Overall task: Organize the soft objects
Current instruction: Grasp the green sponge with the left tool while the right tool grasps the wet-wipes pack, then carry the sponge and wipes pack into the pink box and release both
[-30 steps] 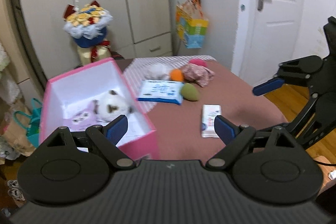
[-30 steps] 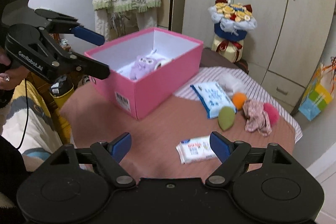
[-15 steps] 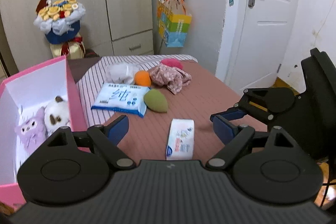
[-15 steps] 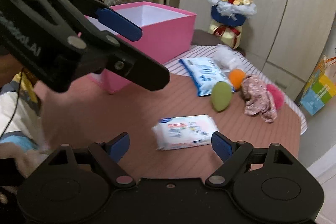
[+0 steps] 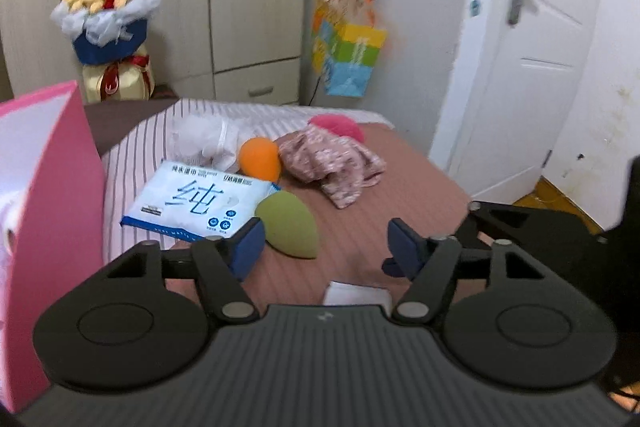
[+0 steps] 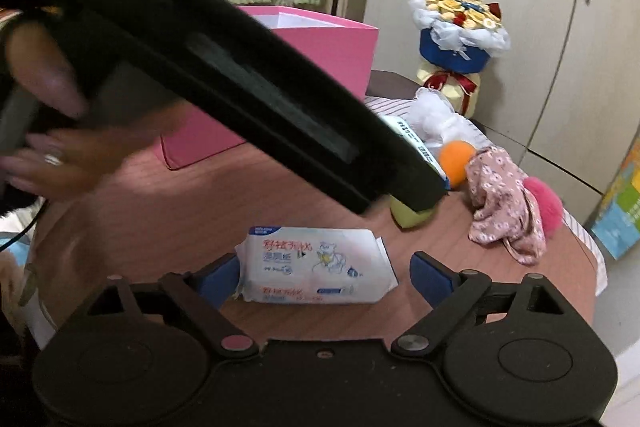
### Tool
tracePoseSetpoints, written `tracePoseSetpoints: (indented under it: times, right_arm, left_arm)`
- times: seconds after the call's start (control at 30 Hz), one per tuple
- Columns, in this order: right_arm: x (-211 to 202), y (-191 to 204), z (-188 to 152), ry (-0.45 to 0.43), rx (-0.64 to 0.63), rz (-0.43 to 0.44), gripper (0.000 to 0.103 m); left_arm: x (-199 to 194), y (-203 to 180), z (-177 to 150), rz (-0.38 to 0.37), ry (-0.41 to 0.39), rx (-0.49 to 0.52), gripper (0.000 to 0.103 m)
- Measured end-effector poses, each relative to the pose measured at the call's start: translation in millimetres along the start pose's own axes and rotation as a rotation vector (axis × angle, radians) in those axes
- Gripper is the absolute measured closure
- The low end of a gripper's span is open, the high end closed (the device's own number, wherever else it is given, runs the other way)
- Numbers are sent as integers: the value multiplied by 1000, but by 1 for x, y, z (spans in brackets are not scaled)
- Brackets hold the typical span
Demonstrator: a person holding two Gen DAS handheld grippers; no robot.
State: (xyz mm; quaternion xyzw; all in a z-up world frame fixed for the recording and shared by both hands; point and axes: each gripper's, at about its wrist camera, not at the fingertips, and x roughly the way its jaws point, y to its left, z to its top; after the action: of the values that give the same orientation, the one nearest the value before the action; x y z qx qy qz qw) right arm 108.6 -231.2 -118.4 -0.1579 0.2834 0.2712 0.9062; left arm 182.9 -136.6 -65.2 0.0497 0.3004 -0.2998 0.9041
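My left gripper (image 5: 326,247) is open and empty, just right of a green egg-shaped sponge (image 5: 288,225). Beyond lie a blue wipes pack (image 5: 196,201), an orange sponge (image 5: 260,159), a floral cloth (image 5: 332,165), a pink puff (image 5: 338,127) and a white mesh ball (image 5: 206,139). My right gripper (image 6: 324,277) is open, its jaws either side of a small white wipes pack (image 6: 316,265) on the brown table, not closed on it. The left gripper's body (image 6: 224,75) crosses the right wrist view and hides part of the green sponge (image 6: 410,215).
The pink box (image 5: 44,187) stands at the left; it also shows in the right wrist view (image 6: 320,55). A flower bouquet (image 5: 108,27) stands behind the table. Wardrobes, a hanging colourful bag (image 5: 348,59) and a white door (image 5: 532,47) lie beyond.
Both grippers have moved forward and lower toward the table. The left one now hovers by the green sponge; the right one has closed in around the small wipes pack.
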Motion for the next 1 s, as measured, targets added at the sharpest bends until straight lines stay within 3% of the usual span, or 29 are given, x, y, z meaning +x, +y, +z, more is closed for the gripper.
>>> tracePoseSetpoints:
  times: [0.2,0.37,0.53,0.67,0.83,0.87,0.93,1.0]
  right_arm:
    - [16,-20,2,18,86,81,4]
    - [28,-36,1,55,199,142,3]
    - [28,-20,3,79,182,76,2]
    - [31,-3,2,63,192,-11,0]
    - [26,-3,-6,29,252,-28,1]
    - [25,-1,-7,22,241,-31,4]
    - [21,3,-8,2,226,-12,18]
    - [16,5,-10,-15,215,-6,19]
  left_arm:
    - [34,16,3,7,53,-113,41]
    - [48,16,8,21,94,-145,42]
    - [49,15,9,75,78,-163,53]
    - [63,23,5,70,156,-219,63]
    - [57,26,4,77,130,-241,68]
    - [58,25,2,80,130,-238,69]
    - [55,25,1,82,118,-239,70]
    - [52,23,1,79,106,-231,70]
